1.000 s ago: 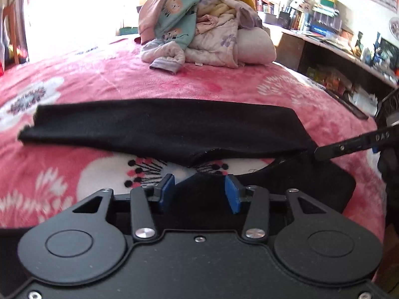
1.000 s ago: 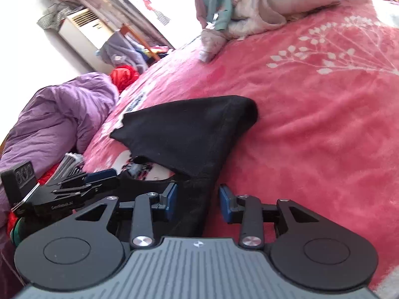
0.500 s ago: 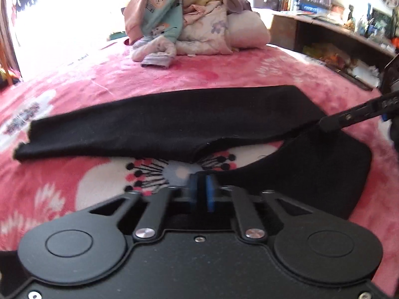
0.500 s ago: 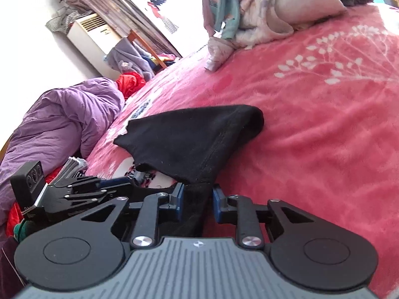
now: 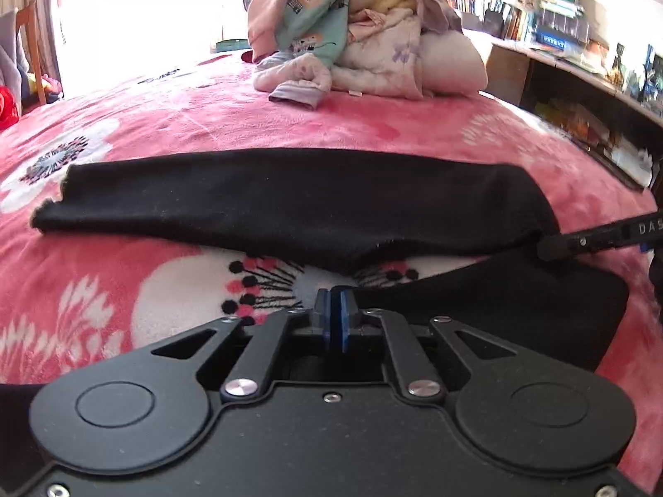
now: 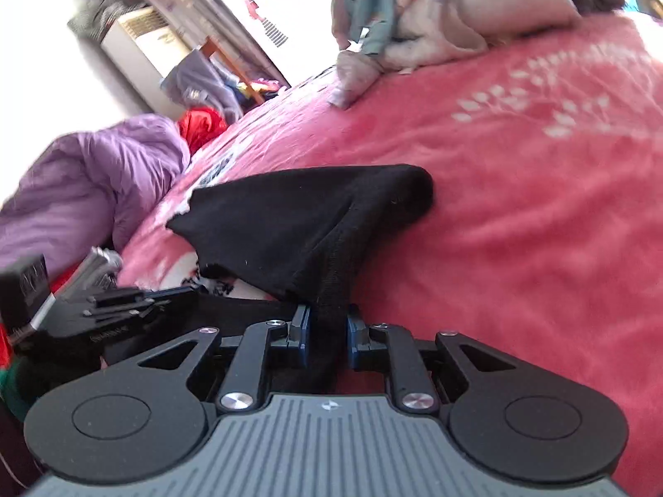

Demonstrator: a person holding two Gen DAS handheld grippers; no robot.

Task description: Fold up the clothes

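The letters "DAS" can be read in white on the arm of the right tongs, seen at the right edge of the left view. The left tongs are pointed down at the bed, and their blue pads are pressed together on the near hem of the black garment. The right tongs are also tipped down and are clamped on a bunched fold of the same garment. The garment is spread across the near part of the pink flowered bed. A pile of clothes is heaped by the far edge.
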